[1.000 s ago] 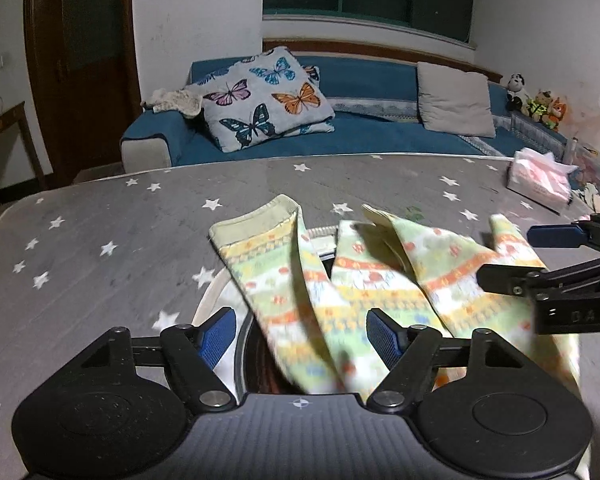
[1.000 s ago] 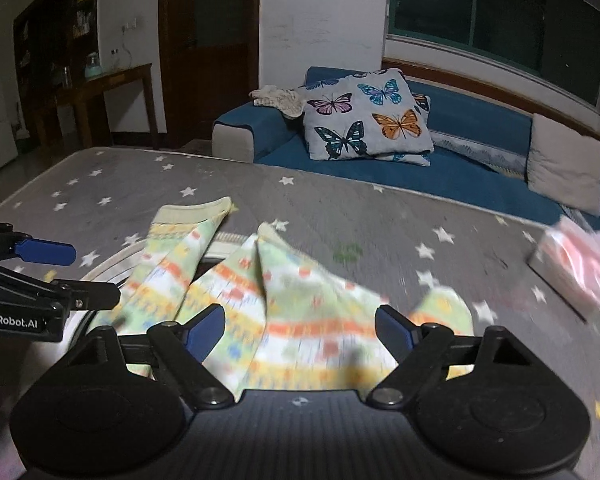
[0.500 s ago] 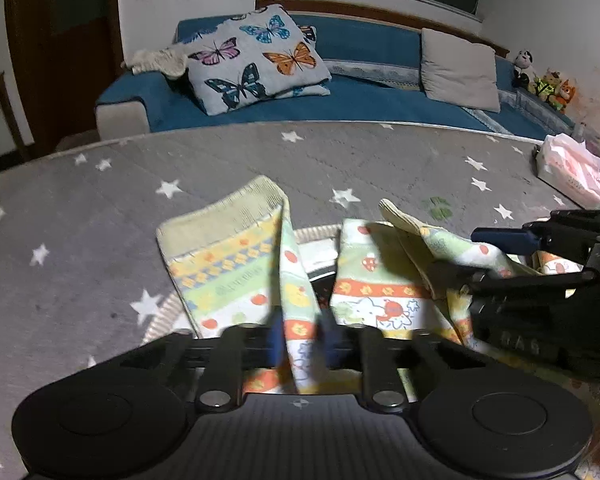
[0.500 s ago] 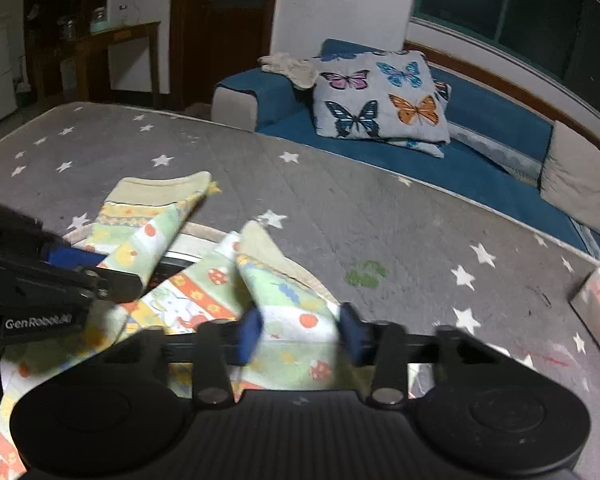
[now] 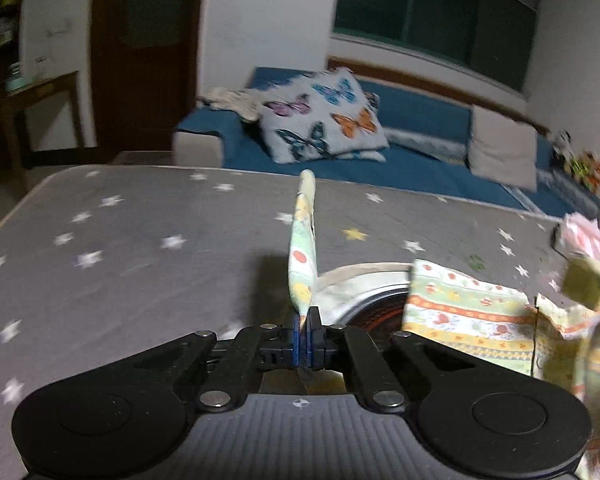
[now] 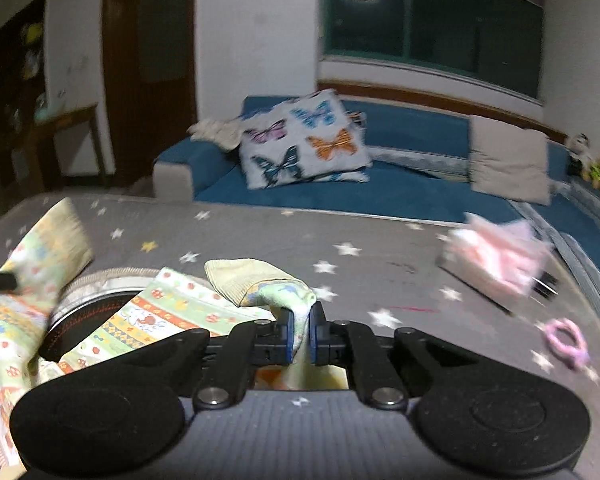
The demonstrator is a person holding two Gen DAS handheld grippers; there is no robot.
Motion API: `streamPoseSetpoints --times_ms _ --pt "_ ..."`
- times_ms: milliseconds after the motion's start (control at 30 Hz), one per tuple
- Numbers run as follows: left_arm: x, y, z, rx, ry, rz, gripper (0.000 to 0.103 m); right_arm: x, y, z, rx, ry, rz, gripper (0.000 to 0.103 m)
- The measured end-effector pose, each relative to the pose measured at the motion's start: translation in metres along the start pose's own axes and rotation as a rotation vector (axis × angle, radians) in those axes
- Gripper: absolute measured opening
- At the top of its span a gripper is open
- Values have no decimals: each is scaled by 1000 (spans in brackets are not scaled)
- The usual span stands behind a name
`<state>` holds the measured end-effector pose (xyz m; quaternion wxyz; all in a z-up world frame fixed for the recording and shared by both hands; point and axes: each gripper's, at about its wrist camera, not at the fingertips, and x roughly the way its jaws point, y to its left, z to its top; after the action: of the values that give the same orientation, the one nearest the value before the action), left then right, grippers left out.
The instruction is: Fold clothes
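Note:
A pair of green children's trousers [image 5: 468,316] with orange cartoon bands hangs over a round basket [image 5: 360,280] on the grey starred table. My left gripper [image 5: 303,334] is shut on one leg, whose cuff end [image 5: 302,240] stands up edge-on. My right gripper [image 6: 300,334] is shut on the other leg, its pale ribbed cuff [image 6: 248,276] flopping over to the left. In the right wrist view the trousers [image 6: 156,320] drape across the basket [image 6: 100,280], and the other leg [image 6: 44,252] is lifted at the far left.
A pink tissue pack [image 6: 496,256] lies at the table's right side, with a pink ring [image 6: 564,340] nearer. A blue sofa [image 6: 400,184] with a butterfly pillow [image 6: 300,140] stands beyond the far table edge. A wooden door and a side table are at left.
Both grippers went from open to shut on the trouser legs. They have since lifted the legs off the basket, and both views have tilted up.

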<state>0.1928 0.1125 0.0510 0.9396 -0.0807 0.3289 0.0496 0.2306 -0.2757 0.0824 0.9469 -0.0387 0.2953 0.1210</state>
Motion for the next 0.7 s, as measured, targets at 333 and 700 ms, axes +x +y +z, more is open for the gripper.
streamPoseSetpoints --times_ms 333,700 --pt "-62 35 -46 -53 -4 48 3 -88 -74 -49 181 -48 -79 7" --pt "-115 51 -92 -97 29 58 3 -153 -137 -128 375 -18 -178 7"
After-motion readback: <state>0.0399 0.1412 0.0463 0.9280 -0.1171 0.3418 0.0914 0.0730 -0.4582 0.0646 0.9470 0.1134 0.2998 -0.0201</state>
